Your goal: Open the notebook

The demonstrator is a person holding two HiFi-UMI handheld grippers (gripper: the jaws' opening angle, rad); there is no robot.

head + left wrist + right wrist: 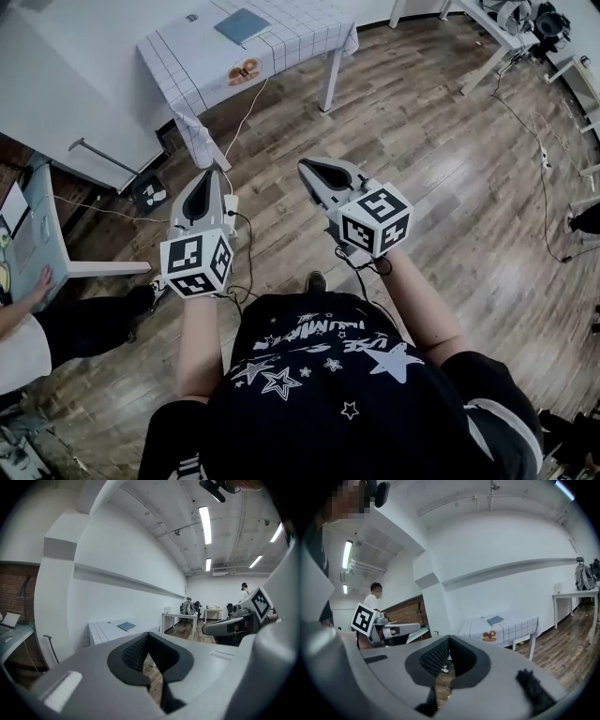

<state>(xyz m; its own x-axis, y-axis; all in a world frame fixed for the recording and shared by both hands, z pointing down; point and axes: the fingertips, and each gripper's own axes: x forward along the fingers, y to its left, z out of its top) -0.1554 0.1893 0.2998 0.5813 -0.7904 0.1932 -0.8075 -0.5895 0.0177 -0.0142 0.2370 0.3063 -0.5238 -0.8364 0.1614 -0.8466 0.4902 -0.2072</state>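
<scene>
The blue notebook (242, 25) lies closed on a table with a white checked cloth (300, 37), far ahead of me across the wooden floor. It also shows in the left gripper view as a notebook (126, 626) and in the right gripper view as a notebook (495, 620). My left gripper (214, 173) and right gripper (306, 165) are held side by side in the air, well short of the table. Both are shut with nothing between the jaws. Each gripper view shows its own gripper: the left gripper (148, 637) and the right gripper (449, 639).
An orange-brown item (244, 70) sits at the cloth's near edge. Cables and a power strip (152, 194) lie on the floor by the table leg. A seated person (37, 328) is at a desk on the left. White desks (487, 28) stand at the far right.
</scene>
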